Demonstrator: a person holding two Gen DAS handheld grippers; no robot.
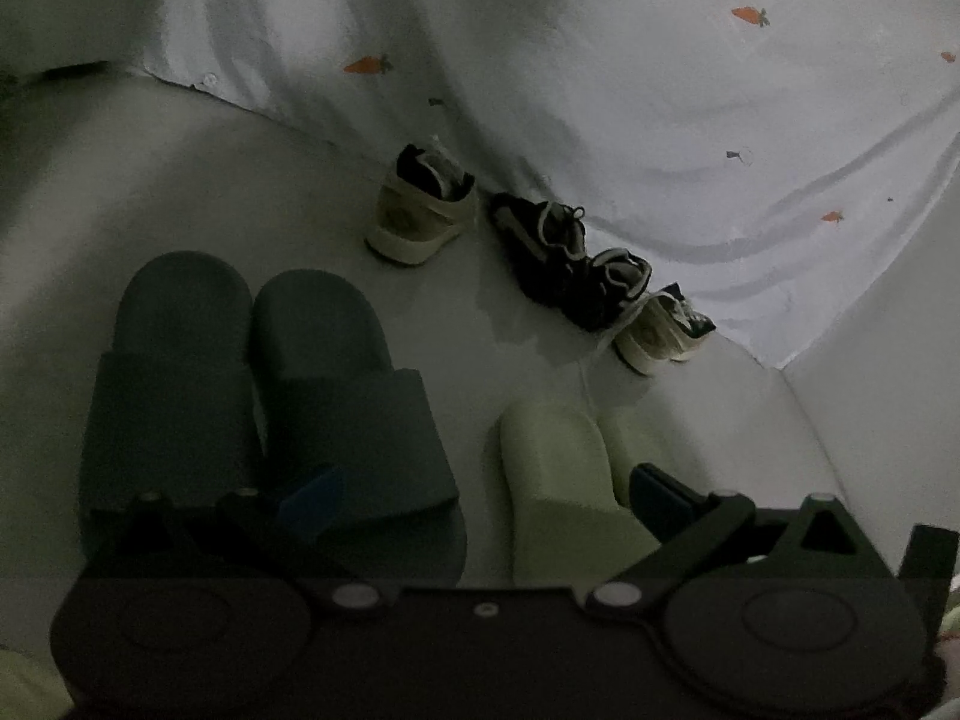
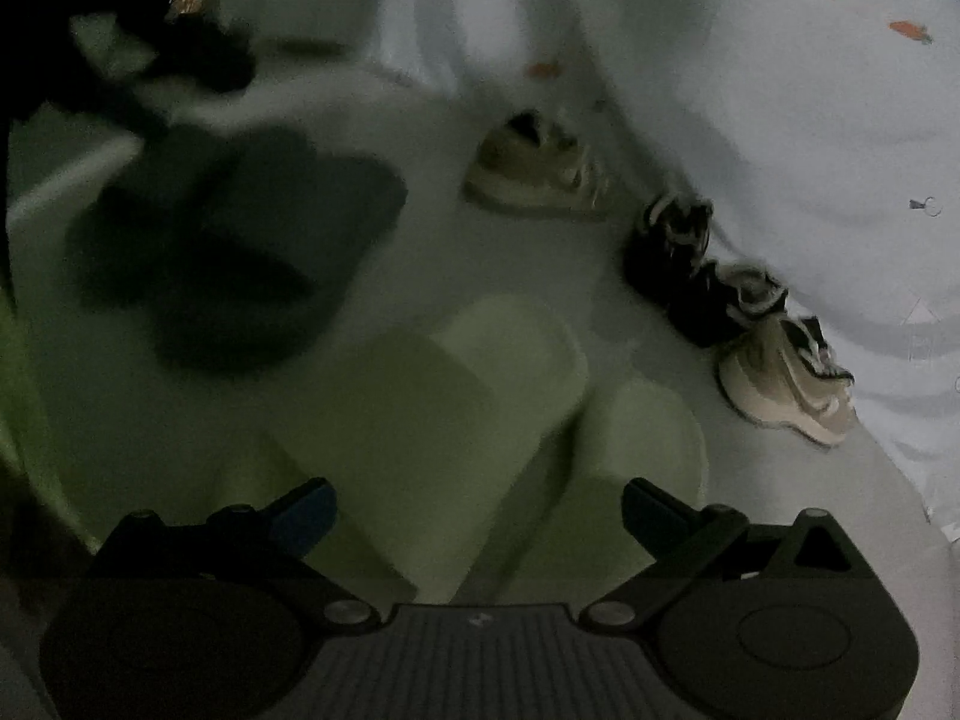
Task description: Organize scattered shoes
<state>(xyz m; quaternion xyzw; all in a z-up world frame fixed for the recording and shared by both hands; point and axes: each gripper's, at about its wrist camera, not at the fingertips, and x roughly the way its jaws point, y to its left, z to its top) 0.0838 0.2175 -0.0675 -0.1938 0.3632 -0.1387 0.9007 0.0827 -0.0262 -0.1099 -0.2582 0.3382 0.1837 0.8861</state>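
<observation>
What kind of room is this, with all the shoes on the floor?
Probably a bedroom, seen at floor level beside a bed. A white sheet printed with small carrots hangs down to the pale floor, and sneakers and grey slippers lie along its edge.

The two slides are dark grey-blue, and the pair of slippers beside them is pale yellow-green. Along the white sheet, which is printed with small orange carrots, sit two beige sneakers with cream soles and two black sneakers with white trim. The floor is plain light grey
</observation>
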